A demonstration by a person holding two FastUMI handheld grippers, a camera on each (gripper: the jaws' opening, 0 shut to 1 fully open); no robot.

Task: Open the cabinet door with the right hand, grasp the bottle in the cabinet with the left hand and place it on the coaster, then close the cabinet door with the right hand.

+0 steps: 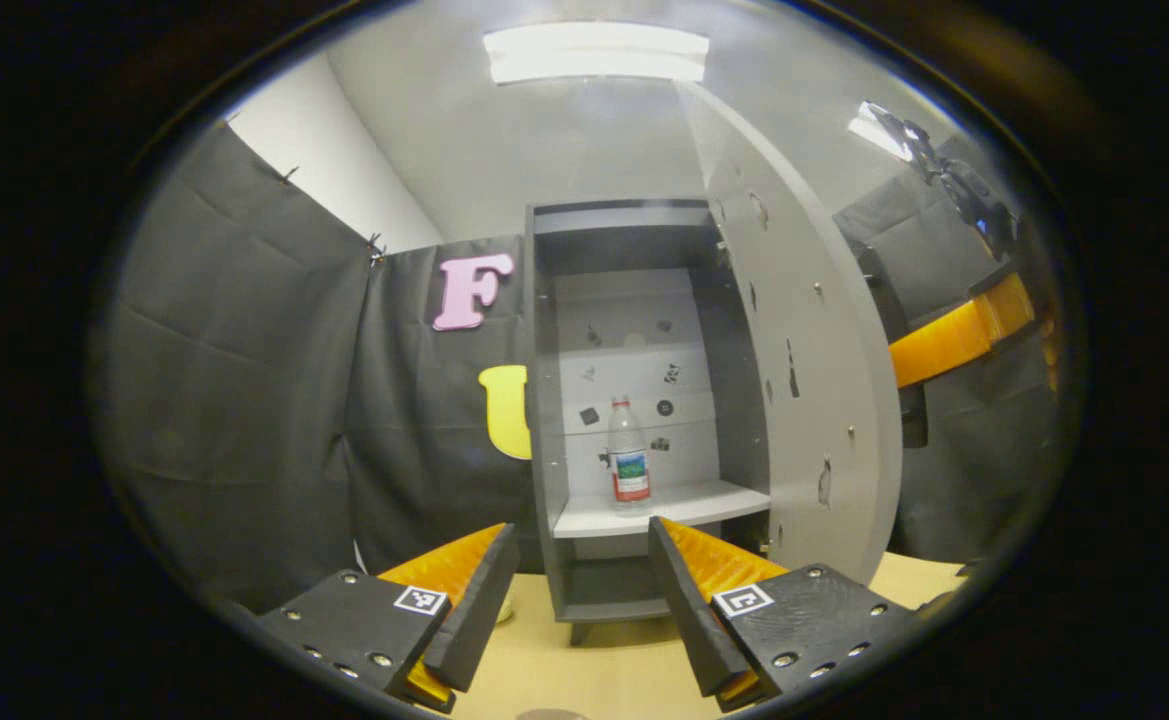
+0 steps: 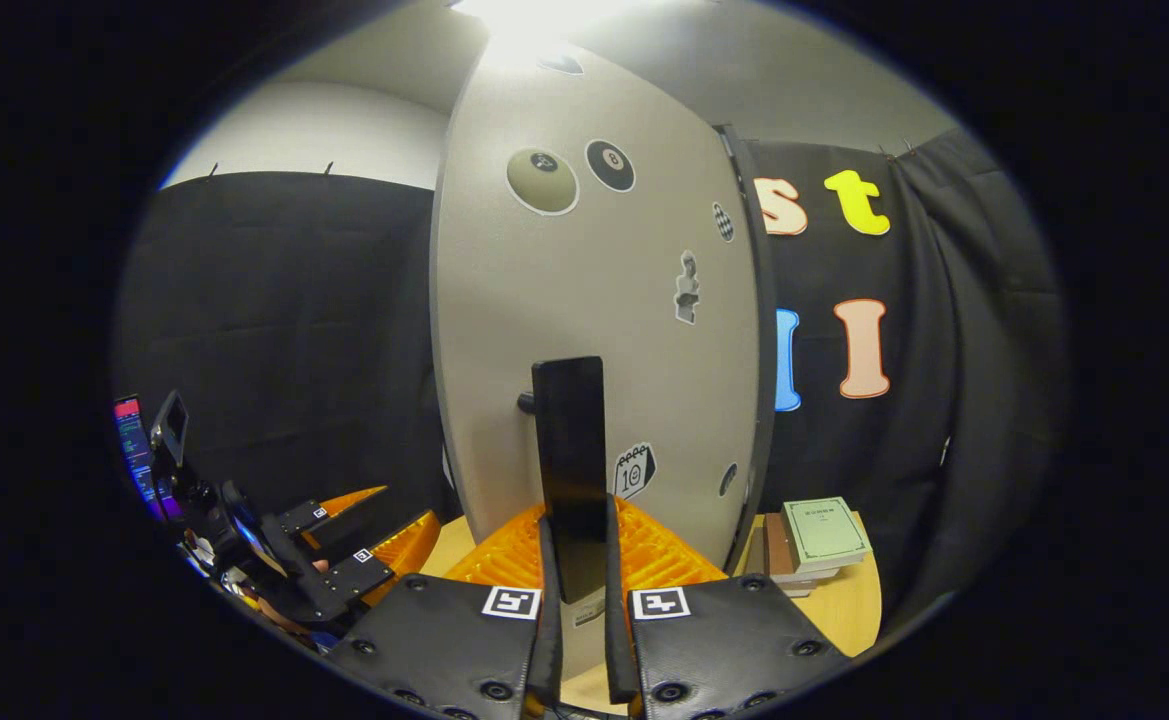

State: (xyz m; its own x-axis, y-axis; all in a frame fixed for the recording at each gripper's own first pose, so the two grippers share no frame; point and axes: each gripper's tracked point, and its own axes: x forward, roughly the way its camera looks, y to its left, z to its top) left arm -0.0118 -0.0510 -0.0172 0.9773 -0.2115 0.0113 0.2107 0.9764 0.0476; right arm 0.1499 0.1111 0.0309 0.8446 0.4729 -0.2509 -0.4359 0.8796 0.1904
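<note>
The grey cabinet [image 1: 544, 400] stands with its door [image 1: 804, 360] swung wide to the right. A clear bottle [image 1: 628, 456] with a coloured label and a red band stands upright on the white shelf [image 1: 674, 508] inside. My left gripper [image 1: 580, 590] is open, a short way in front of the shelf and below the bottle. In the right gripper view, my right gripper [image 2: 577, 560] is shut on the door's dark upright handle [image 2: 569, 440], against the sticker-covered door face [image 2: 594, 300]. The left gripper [image 2: 364, 545] shows farther off at the lower left there.
The cabinet stands on a light wooden table [image 1: 594, 670]. A stack of books [image 2: 814, 540] lies on the table right of the door. A phone on a mount [image 2: 144, 450] is at the far left. Black cloth walls surround the booth.
</note>
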